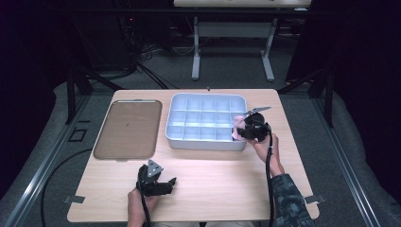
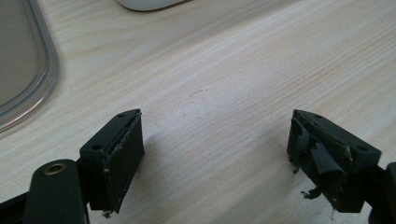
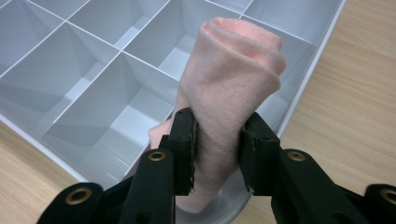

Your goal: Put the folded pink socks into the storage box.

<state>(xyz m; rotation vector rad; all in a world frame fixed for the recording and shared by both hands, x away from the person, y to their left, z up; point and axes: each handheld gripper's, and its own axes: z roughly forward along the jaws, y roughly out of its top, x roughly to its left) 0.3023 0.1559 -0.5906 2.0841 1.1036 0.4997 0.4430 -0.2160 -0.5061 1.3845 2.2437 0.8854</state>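
From the high view, the right claw (image 1: 242,128) was seen over the divided tray (image 1: 206,143), at its near right corner compartment. The left claw (image 2: 215,158) was held wide and empty above the tabletop (image 2: 224,74). In the right gripper view, the rolled pink cloth (image 3: 229,88) was pinched, lowered into the compartment; release was judged next.

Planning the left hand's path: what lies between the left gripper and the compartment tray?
Bare wooden table between left gripper and compartment tray, per the high view.

1. a pale wooden table (image 1: 213,179) carries everything.
2. a brown tray (image 1: 126,128) lies flat near its left edge.
3. a white divided organiser box (image 1: 206,144) sits toward the far edge, right of centre.
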